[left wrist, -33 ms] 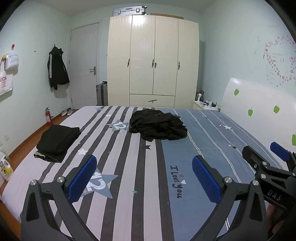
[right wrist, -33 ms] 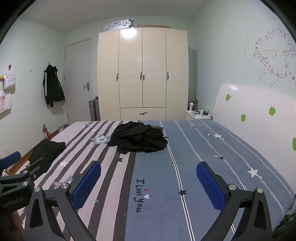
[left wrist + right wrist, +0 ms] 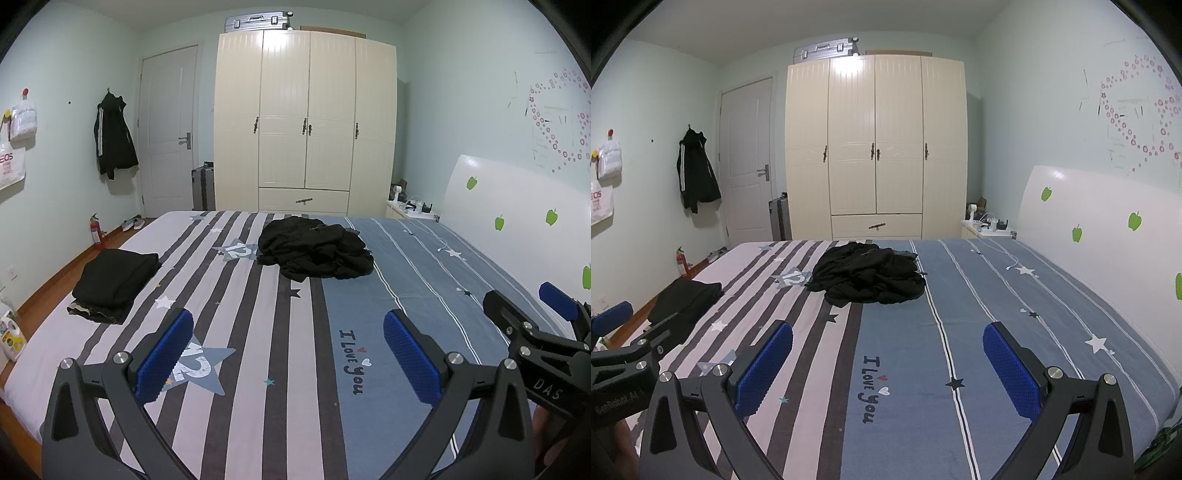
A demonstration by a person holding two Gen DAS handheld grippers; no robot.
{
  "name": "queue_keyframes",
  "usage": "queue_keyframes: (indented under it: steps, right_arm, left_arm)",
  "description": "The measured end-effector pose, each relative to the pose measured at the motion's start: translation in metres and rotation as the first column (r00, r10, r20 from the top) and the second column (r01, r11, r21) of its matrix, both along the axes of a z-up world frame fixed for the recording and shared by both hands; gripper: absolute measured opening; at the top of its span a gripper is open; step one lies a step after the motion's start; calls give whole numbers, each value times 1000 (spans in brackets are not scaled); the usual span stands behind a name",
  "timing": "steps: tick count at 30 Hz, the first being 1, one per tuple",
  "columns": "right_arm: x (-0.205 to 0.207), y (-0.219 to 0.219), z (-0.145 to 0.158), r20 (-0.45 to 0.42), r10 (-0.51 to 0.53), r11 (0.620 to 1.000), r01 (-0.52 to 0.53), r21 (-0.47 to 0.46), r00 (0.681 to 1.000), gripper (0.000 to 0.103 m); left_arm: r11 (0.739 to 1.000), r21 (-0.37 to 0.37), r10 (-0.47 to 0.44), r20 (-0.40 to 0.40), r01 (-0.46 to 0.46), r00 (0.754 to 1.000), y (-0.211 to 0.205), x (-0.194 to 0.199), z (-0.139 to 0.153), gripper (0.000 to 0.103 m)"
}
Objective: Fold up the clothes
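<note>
1. Left tongs (image 3: 288, 354): the two blue-padded fingers stand wide apart with nothing between them, held above the near part of the bed and angled slightly downward toward it.
2. Right tongs (image 3: 888, 369): likewise spread wide and empty, held over the blue half of the cover; in the left wrist view they appear at the right edge, beside the left tongs.
3. Bed (image 3: 424, 280): covered by a sheet that is grey-and-white striped on the left and blue with thin white lines on the right, printed with stars and the words "I Love you".
4. Crumpled black garment (image 3: 314, 249): an unfolded heap lying near the middle of the bed toward its far end, straddling the border between the striped and blue halves, well apart from both tongs.
5. Folded black clothes (image 3: 116, 278): a neat stack on the striped side near the left edge of the bed, apart from the heap.
6. Headboard (image 3: 517, 206): white, with green apple stickers, along the right side.
7. Wardrobe (image 3: 306, 122): cream, four doors, against the far wall; a silver suitcase (image 3: 258, 20) lies on top.
8. Black jacket (image 3: 114, 142): hanging on the left wall beside the white door (image 3: 168, 129).
9. Fire extinguisher (image 3: 96, 232): red, upright on the floor by the left wall.
</note>
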State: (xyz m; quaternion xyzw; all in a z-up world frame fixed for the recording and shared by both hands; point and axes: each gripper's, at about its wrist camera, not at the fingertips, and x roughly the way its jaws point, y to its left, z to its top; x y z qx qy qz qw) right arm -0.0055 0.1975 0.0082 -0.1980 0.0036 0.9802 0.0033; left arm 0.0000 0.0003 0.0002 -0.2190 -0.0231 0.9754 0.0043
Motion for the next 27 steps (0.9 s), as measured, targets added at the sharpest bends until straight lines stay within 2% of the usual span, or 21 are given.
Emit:
queue_keyframes:
  steps: [27]
  right_arm:
    - [1,4,5,-4,1,1000,-1,0,1000,102]
  left_arm:
    - [1000,5,-2,-3,2,1000,3,2,3,102]
